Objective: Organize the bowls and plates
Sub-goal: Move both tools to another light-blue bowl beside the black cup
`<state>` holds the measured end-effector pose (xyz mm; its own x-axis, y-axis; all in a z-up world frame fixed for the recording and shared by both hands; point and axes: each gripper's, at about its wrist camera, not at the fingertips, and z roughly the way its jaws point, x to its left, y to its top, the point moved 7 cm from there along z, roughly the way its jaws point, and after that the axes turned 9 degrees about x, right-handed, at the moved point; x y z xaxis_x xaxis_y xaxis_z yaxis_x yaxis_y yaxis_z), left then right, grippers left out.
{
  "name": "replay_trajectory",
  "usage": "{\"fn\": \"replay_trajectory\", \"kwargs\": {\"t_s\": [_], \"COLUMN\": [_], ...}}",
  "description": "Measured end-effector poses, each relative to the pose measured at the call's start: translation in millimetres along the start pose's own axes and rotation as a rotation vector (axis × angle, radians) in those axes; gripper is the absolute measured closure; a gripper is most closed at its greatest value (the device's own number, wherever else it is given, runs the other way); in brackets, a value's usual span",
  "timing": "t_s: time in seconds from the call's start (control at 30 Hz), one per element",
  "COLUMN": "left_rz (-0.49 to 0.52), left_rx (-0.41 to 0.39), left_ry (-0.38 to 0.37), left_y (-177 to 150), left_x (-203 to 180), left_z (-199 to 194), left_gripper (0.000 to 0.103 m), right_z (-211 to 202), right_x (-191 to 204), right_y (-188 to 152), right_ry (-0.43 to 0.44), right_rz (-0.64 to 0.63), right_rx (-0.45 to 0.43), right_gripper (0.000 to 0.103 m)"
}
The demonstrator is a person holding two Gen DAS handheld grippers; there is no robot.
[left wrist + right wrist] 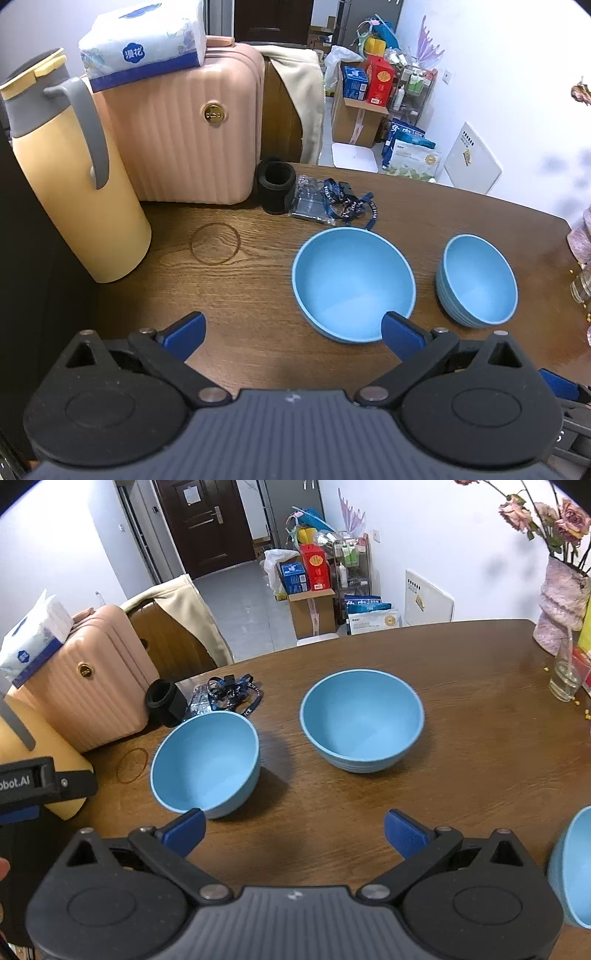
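On the surface [461,738], left to right: a yellow flask [74,192], a pink case [184,140], then three blue bowls. The left gripper [293,334] is wide open and empty, one finger over the left bowl [205,764]. The right gripper [294,829], also wide and empty, faces the gap before the middle bowl [362,720]. The third bowl [572,867] sits close; a careless swing could knock it.

Even, bright indoor lighting; strong fisheye curvature bends the table [461,672] edge. Soft shadows fall beside the bowls [362,720], whose rims show slight motion blur.
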<state>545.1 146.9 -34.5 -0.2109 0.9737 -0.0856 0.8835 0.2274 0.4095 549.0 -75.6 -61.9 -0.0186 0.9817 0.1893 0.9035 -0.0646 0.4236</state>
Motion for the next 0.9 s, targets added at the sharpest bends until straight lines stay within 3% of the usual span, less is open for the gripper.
{"fn": "replay_trajectory", "kwargs": {"t_s": [0.73,0.9], "left_rz": [-0.066,-0.084], "left_rx": [0.096,0.131], "left_ry": [0.005,0.010], "left_y": [36.5,41.3], "left_x": [10.5,14.4], "left_z": [89.1,113.9], "left_gripper": [0.000,0.000], "right_z": [80.5,104.6], "right_x": [31.7,38.5], "right_y": [37.3,40.4], "right_ry": [-0.045,-0.064], "right_rz": [0.019,0.015], "right_rx": [0.067,0.083], "right_gripper": [0.000,0.009]}}
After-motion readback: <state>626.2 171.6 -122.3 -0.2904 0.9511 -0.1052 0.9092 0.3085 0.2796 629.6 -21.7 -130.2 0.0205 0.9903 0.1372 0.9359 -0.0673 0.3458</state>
